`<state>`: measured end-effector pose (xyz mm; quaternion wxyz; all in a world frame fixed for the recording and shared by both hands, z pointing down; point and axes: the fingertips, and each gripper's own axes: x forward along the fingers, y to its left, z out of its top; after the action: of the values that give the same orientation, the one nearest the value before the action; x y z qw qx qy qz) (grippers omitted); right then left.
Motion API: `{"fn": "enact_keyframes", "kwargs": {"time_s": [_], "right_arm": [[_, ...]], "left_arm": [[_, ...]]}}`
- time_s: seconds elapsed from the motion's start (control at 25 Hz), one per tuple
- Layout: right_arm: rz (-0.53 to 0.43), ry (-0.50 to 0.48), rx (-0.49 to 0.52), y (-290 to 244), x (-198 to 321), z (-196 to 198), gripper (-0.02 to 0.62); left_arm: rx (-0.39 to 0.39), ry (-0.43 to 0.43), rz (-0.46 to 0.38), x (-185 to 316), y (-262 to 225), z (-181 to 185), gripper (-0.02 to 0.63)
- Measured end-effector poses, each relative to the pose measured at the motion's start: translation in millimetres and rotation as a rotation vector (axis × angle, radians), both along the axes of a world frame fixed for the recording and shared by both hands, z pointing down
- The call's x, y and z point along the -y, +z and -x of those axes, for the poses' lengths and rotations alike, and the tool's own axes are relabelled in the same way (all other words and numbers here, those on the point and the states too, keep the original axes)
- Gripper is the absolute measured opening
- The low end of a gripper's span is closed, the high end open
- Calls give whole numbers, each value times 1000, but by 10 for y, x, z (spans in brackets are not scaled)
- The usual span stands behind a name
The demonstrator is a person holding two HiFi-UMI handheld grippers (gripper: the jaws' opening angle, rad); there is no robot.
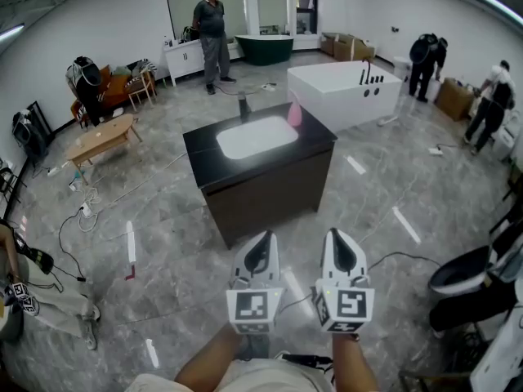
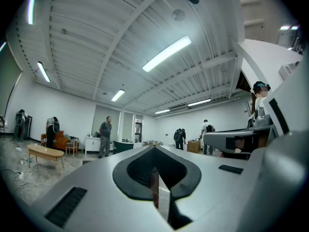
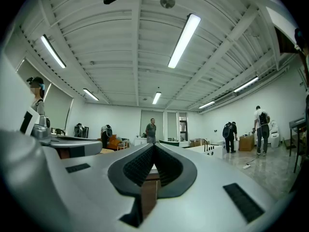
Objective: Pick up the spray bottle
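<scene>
A pink spray bottle (image 1: pixel 294 113) stands upright on the far right corner of a black vanity counter (image 1: pixel 319 135), beside its white sink (image 1: pixel 256 136) and a dark faucet (image 1: pixel 243 104). In the head view both grippers are held side by side well short of the cabinet, pointing at it. My left gripper (image 1: pixel 262 239) (image 2: pixel 154 149) is shut with nothing in it. My right gripper (image 1: pixel 337 235) (image 3: pixel 154 146) is also shut and empty. In both gripper views the jaws hide the bottle.
A white bathtub (image 1: pixel 343 88) stands behind the vanity on the right, a dark green tub (image 1: pixel 264 47) farther back. A person (image 1: pixel 212 31) stands at the back, others (image 1: pixel 425 64) at the right. A wooden table (image 1: pixel 102 137) and floor cables (image 1: pixel 82 211) lie left; a toilet (image 1: pixel 466 272) right.
</scene>
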<state>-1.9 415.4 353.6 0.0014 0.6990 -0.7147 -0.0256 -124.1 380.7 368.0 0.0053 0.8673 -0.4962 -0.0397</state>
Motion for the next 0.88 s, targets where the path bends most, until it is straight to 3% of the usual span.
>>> {"fn": "enact_keyframes", "kwargs": {"time_s": [0.88], "right_arm": [[16, 46, -72, 21, 2046, 526, 5]], "left_arm": [[-31, 65, 7, 2084, 21, 420, 2]]}}
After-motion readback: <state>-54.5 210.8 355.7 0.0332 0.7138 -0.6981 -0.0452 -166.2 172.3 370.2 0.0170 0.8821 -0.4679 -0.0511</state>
